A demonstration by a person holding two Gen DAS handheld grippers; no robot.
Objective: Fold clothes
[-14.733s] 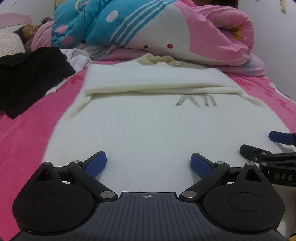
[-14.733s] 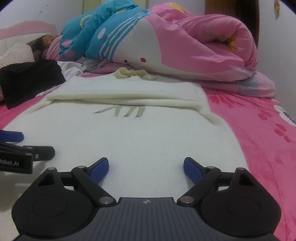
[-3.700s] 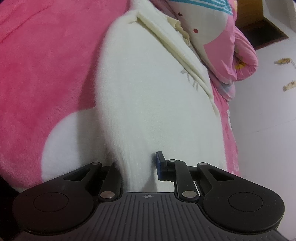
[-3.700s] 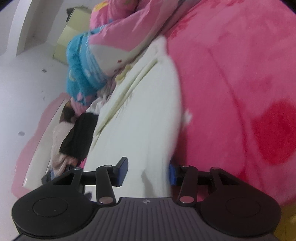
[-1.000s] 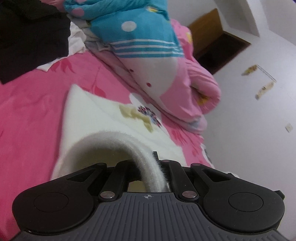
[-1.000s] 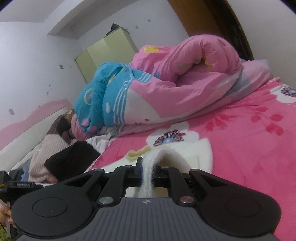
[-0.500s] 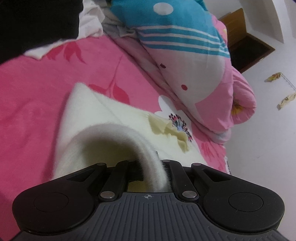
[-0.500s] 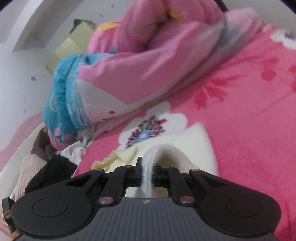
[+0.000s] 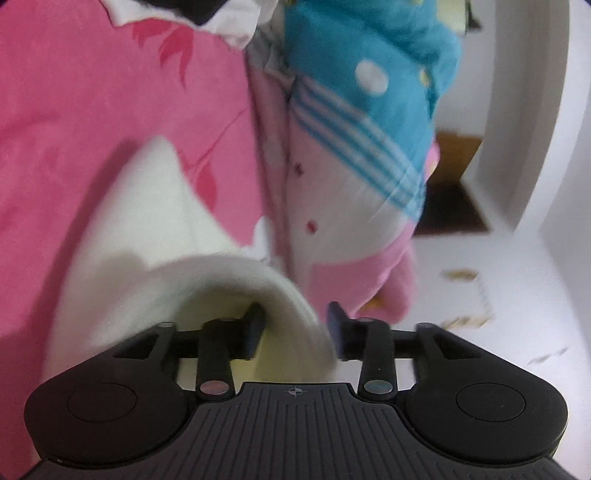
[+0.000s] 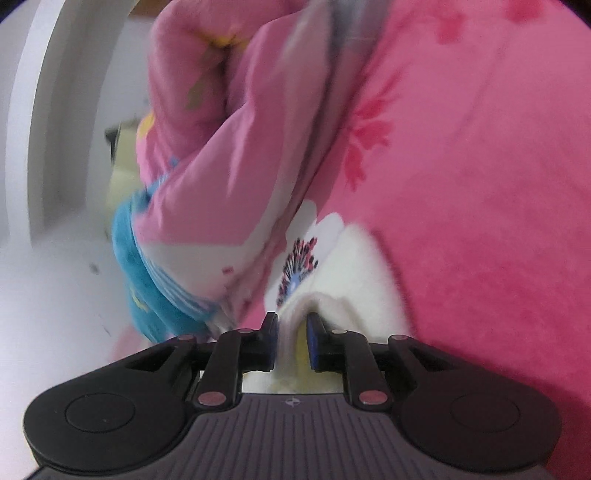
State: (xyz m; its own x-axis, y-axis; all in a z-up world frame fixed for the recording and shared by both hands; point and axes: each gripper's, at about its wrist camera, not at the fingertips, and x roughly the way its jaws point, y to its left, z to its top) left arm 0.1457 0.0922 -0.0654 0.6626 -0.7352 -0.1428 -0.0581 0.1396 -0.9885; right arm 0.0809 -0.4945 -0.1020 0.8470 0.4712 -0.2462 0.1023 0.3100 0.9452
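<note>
Left gripper [image 9: 295, 325] and right gripper [image 10: 291, 339] jaws opening around the cream sweater [image 9: 155, 229] hem; uneven release could skew the fold.

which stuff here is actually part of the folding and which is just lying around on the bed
Part of the job:
- cream fleece garment
- left claw, opening, fabric edge between its jaws
- right claw, opening, fold between its jaws

Just lying about:
- rolled pink and blue quilt
- pink bedspread
- dark clothes

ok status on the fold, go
Left gripper and right gripper jaws opening, cream sweater hem between both. Sweater doubled over on pink bedspread. Rolled duvet close ahead.
</note>
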